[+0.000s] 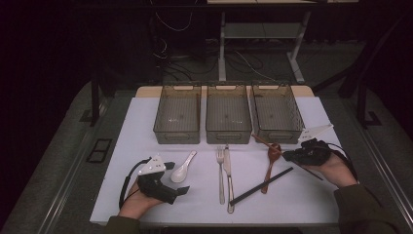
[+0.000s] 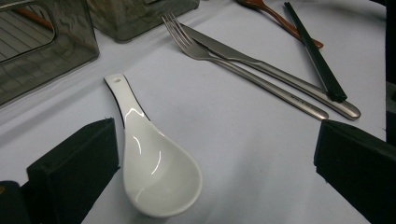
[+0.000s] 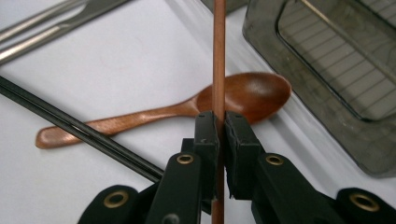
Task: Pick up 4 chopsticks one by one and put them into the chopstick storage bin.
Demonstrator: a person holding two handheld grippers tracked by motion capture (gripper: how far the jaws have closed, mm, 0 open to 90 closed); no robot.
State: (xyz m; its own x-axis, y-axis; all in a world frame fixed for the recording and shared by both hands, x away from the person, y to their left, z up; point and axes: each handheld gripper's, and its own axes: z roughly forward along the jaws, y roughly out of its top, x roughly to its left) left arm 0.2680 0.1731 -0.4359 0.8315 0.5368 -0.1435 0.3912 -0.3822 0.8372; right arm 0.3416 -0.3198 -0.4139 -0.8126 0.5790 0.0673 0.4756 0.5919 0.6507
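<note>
Right tongs [image 3: 218,123] pinch a brown chopstick [image 3: 218,56] over the wooden spoon [image 3: 243,95] near the worktop's [image 1: 146,126] right edge; left tongs [image 2: 210,158] gape wide around the white spoon [image 2: 159,172].

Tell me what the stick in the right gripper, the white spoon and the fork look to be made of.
The stick clamped in the right gripper looks like reddish-brown wood, smooth and matte, probably a chopstick. The white spoon seems glazed ceramic, possibly melamine: sharp glossy highlights in its bowl. The fork looks like brushed steel, grey with a soft metallic sheen.
</note>
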